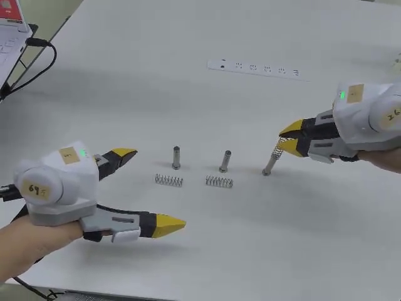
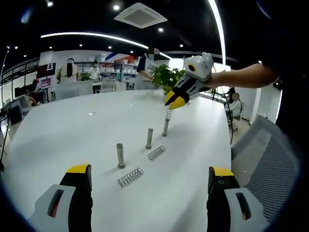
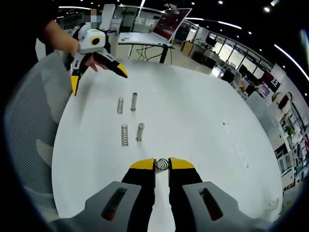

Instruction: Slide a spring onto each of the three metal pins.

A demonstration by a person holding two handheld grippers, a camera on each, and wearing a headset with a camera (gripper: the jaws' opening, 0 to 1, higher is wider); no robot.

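A big white desk (image 1: 188, 100) stands in a bright open office with long ceiling lights, green plants and some people far at the back. Three small metal pins stand in a row on the desk. The left pin (image 1: 176, 157) and the middle pin (image 1: 225, 160) stand straight up with nothing on them. Each has a spring lying flat just in front of it, the first loose spring (image 1: 169, 180) and the second loose spring (image 1: 219, 182), I think so each one is ready for its pin. The right tongs (image 1: 285, 139) are pinched shut on the held spring (image 1: 277, 149), which sits over the top end of the leaning pin (image 1: 269, 164). That pin tips toward the tongs, most likely because the spring is being pushed on from that side. The left tongs (image 1: 155, 187) are wide open and hold nothing (they hang near the first loose spring, maybe for the next turn). So one spring looks partly on and two are not yet done. A tan sticker on the left tongs reads "69". The right tongs have a sticker too, but I cannot read it. A white power strip (image 1: 257, 68) lies at the far side. A laptop (image 1: 9, 25) with a black cable (image 1: 44, 53) sits at the corner.
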